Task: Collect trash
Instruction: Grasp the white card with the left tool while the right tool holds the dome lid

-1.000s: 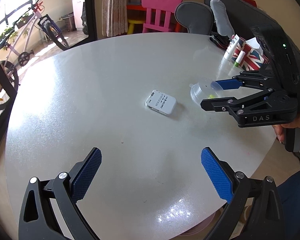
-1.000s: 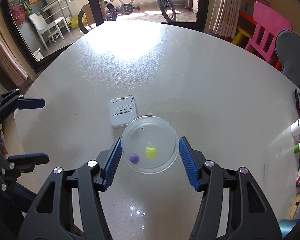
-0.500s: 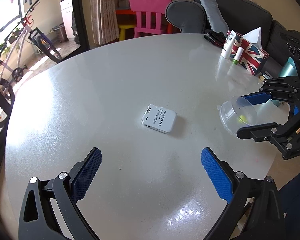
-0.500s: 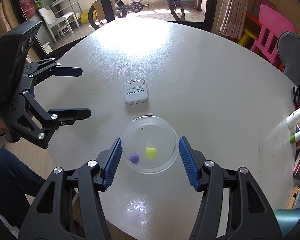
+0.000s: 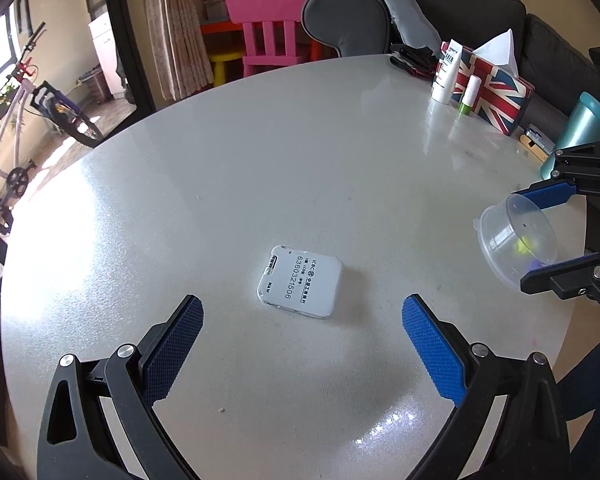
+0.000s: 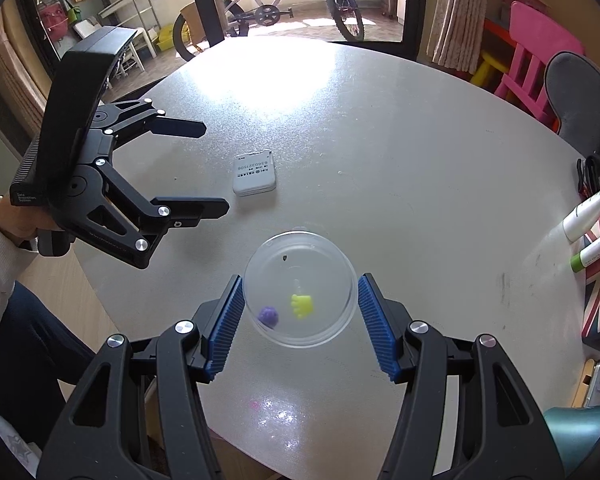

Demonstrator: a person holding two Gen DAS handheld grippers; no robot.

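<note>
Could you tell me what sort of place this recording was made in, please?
Most likely a family living or dining room in a home: a round white table, a child's pink chair with a grey sofa behind it, and a bicycle parked on the balcony beyond the glass door.

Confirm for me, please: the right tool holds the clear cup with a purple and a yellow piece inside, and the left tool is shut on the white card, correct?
Not quite. The left tool is open and empty; the white card lies on the table ahead of its fingers, as the left wrist view shows. The rest stands: the right tool holds the clear cup with the purple and yellow pieces.
</note>
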